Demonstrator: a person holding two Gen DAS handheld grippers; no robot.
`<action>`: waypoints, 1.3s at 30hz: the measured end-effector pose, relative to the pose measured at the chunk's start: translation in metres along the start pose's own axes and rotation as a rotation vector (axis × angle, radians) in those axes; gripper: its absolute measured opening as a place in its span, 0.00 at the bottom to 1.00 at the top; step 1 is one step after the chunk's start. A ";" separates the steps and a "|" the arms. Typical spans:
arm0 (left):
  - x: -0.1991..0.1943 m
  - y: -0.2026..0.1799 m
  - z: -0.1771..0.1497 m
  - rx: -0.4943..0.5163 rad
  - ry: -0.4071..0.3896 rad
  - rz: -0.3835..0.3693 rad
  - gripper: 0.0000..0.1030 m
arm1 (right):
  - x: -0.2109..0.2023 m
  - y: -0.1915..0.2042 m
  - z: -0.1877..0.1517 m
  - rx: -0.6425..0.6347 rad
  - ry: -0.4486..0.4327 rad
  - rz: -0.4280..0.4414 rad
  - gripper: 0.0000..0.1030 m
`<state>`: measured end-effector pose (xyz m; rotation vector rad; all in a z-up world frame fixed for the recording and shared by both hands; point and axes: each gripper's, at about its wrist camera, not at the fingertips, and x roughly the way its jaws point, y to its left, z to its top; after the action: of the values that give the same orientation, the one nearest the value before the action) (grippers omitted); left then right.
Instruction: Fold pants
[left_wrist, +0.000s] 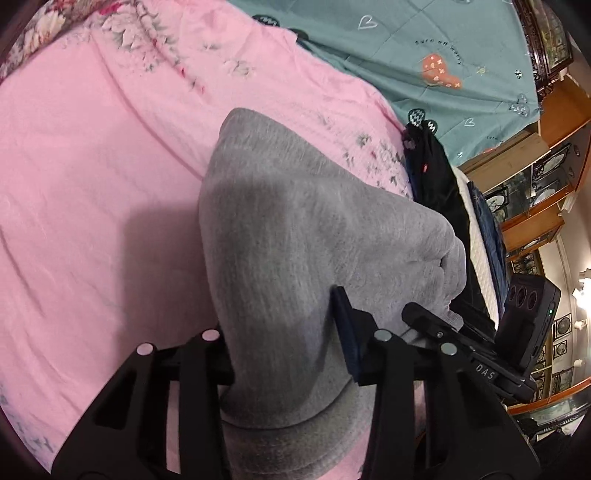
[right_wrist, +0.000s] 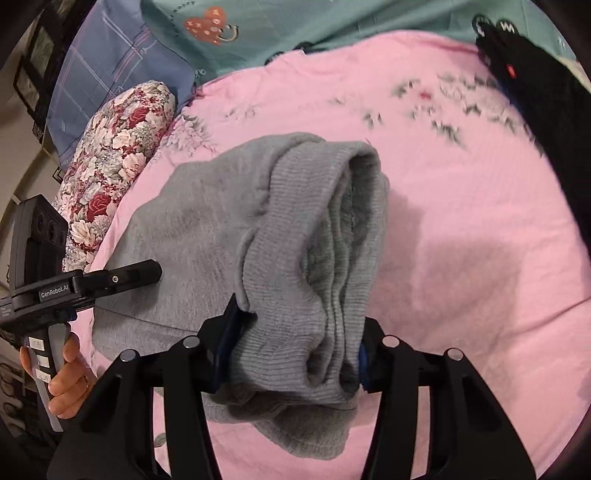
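Pants (right_wrist: 236, 236) clamped by both grippers, prob lifted

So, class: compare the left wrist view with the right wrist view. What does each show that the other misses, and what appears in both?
Only the left wrist view shows wooden display cabinets and the smooth side of the grey pants.

Only the right wrist view shows a floral pillow, a blue checked pillow, the person's hand on the other handle, and the pants' ribbed cuff.

Both show the grey pants clamped in a gripper, the pink sheet, teal blanket and a black garment.
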<state>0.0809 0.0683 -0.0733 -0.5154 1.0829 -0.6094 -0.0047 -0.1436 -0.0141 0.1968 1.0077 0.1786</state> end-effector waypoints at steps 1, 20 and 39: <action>-0.004 -0.003 0.007 0.013 -0.008 -0.002 0.40 | -0.005 0.002 0.006 -0.005 -0.010 0.008 0.50; 0.115 0.036 0.301 0.005 -0.062 0.041 0.42 | 0.156 -0.042 0.282 -0.044 -0.063 0.003 0.50; -0.059 -0.081 0.205 0.214 -0.421 0.395 0.98 | 0.001 0.027 0.246 -0.086 -0.341 -0.316 0.96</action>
<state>0.2329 0.0684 0.0968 -0.2174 0.6811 -0.2467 0.2031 -0.1374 0.1194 -0.0137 0.6781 -0.0983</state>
